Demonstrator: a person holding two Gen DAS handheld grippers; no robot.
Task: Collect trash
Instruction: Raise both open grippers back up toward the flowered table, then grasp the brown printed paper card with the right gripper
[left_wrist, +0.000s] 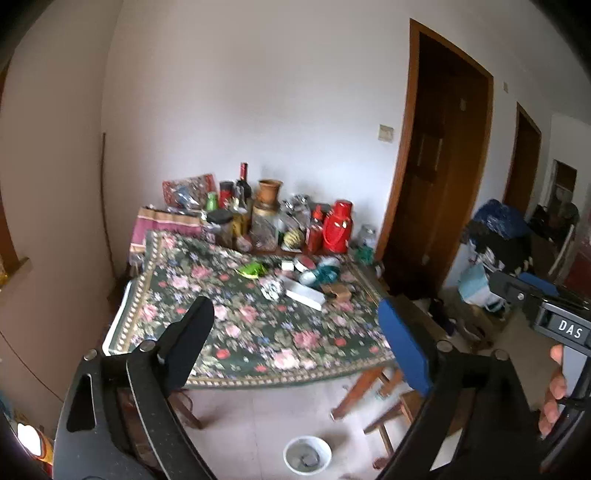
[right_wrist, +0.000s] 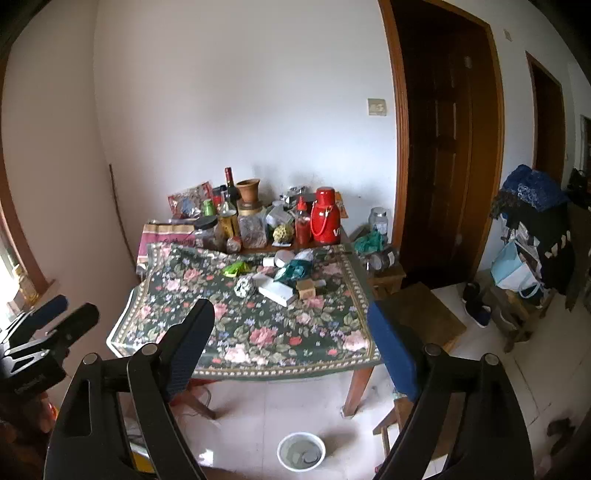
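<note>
- Green crumpled wrapper (left_wrist: 253, 268), centre of the left wrist view on the floral tablecloth (left_wrist: 236, 332), looks light and crushable; pinch its bunched middle. Left gripper (left_wrist: 295, 325) gapes wide, empty.
- Right wrist view: white carton (right_wrist: 276, 290) at centre looks stiff, light; take it across its narrow sides. Right gripper (right_wrist: 291, 321) wide, empty.

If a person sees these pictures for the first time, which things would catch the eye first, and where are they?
The flowered tablecloth fills the middle, with scattered litter such as a green wrapper and a white box towards its far side. A red flask stands out among the jars by the wall, and a white bowl sits on the floor in front.
</note>
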